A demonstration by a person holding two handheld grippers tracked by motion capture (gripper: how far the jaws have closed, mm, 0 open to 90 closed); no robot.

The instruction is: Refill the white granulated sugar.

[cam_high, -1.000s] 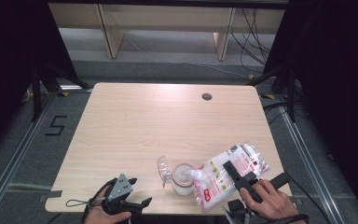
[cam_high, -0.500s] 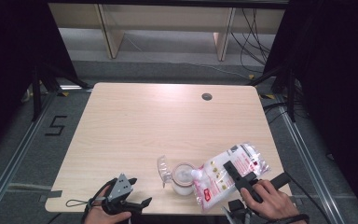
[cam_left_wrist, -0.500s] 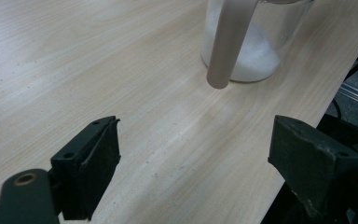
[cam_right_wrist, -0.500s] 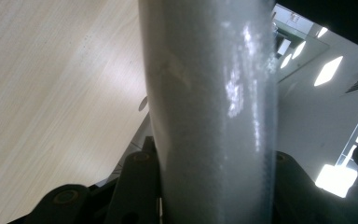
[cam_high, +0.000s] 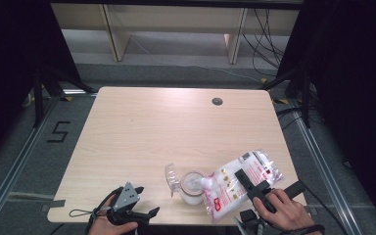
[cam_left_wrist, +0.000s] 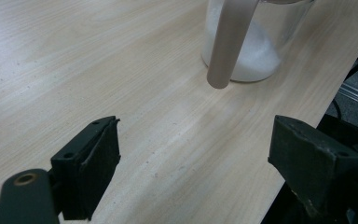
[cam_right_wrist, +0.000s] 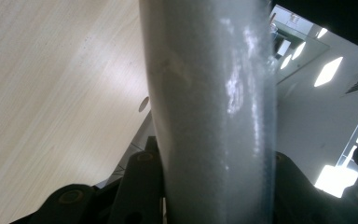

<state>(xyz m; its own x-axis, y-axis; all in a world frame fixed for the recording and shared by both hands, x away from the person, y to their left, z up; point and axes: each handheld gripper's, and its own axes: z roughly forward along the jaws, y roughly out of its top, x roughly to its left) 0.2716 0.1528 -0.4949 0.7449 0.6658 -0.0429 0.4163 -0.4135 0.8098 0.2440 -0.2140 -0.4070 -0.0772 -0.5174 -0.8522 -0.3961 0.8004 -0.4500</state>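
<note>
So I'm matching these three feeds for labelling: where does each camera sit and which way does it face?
High view: above the person's side, looking forward and down on the table; both hands show, right hand-held gripper clamping the bag.
Left gripper view: on the left hand-held gripper, jaws apart, facing the jar.
Right gripper view: on the right gripper, bag pressed close.
Shared: high and left views both show the jar.

table (cam_high: 142, 127): matt pale wood | jar (cam_high: 192, 188): clear glass | bag (cam_high: 240, 178): glossy plastic

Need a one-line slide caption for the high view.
Right gripper tips a bag of white granules into a glass jar near the table front edge; left gripper rests open.
</note>
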